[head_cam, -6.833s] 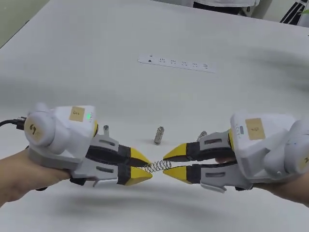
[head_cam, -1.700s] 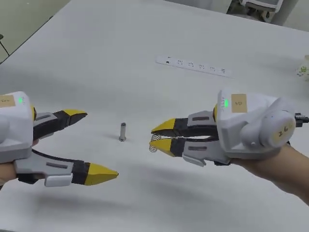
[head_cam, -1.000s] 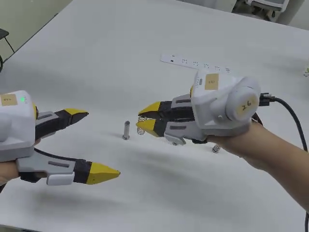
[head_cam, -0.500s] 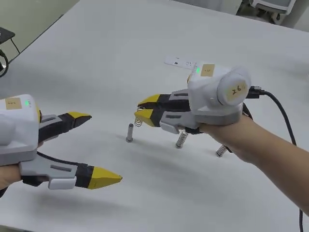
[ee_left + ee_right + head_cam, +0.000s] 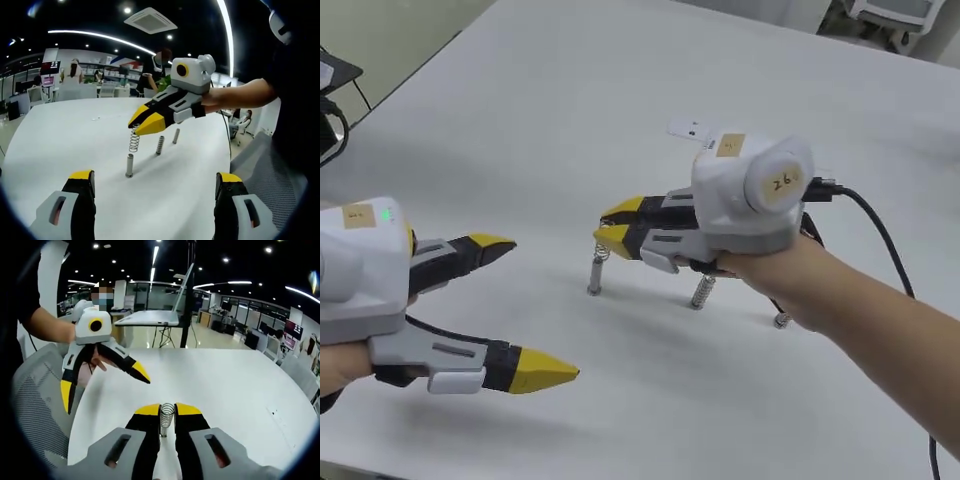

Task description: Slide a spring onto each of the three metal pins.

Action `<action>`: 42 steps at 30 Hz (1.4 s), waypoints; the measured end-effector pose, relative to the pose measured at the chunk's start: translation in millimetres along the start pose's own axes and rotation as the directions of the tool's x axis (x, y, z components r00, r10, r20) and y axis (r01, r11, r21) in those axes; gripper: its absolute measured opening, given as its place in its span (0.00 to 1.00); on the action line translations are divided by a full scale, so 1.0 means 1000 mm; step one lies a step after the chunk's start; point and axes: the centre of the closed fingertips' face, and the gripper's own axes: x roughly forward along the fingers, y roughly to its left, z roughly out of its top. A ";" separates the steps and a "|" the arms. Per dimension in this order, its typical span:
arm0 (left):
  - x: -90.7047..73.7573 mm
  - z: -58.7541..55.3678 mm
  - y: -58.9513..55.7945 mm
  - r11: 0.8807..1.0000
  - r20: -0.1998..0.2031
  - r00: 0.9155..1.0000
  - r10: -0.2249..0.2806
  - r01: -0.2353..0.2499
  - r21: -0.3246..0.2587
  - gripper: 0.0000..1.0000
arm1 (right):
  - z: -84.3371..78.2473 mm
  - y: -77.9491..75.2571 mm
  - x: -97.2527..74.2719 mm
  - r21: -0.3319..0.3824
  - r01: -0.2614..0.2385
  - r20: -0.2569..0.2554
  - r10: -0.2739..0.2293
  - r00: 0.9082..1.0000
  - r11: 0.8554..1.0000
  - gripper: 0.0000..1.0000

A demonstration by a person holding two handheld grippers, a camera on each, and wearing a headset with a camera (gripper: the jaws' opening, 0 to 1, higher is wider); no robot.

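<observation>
- Right tongs [image 5: 607, 228] – closed on a small metal spring [image 5: 603, 251], pinched near its upper end, with the coil hanging below the yellow tips.
- The spring's lower end sits just above the top of a bare pin [image 5: 593, 276], which stands upright on the white tabletop [image 5: 520, 120]; I cannot tell whether they touch.
- To the right stands a spring-covered pin [image 5: 701, 291], and farther right a second spring-covered pin [image 5: 781, 320], beside the hand.
- Left tongs [image 5: 538, 308] – jaws spread wide, holding nothing, at the near left and well apart from the bare pin.
</observation>
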 end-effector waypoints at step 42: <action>-0.001 -0.008 -0.001 1.000 -0.002 1.000 0.005 -0.005 -0.025 0.96 | -0.051 0.004 0.031 0.057 0.012 -0.095 -0.007 0.995 0.998 0.08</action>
